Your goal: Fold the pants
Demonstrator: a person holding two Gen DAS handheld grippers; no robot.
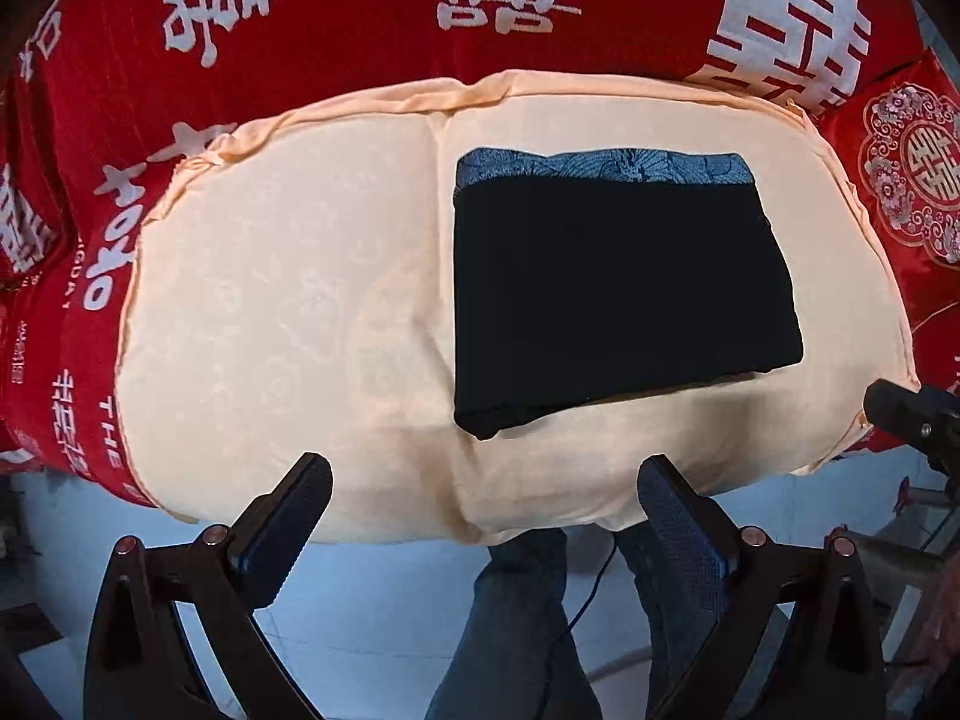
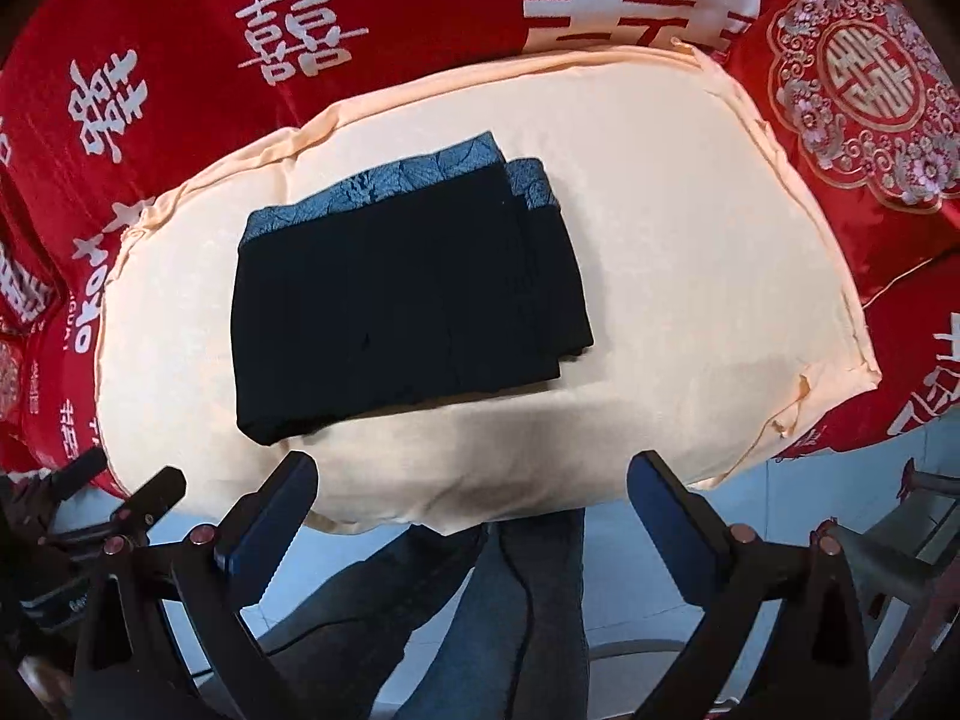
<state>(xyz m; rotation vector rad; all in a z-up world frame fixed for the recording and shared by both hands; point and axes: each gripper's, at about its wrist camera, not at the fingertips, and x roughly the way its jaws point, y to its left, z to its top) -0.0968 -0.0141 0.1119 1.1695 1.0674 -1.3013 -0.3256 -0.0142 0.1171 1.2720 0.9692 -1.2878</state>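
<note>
Pants lie folded on the cream cushion.

"Colours?" "Black pants with a blue leaf-patterned waistband, on a cream cushion."

"Behind?" "A red bedspread printed with white characters; a red pillow with floral embroidery."

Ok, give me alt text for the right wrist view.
Folded black pants with a blue patterned waistband lie on a cream cushion, over a red bedspread with white characters. The open right gripper hangs above the cushion's near edge, holding nothing.
</note>
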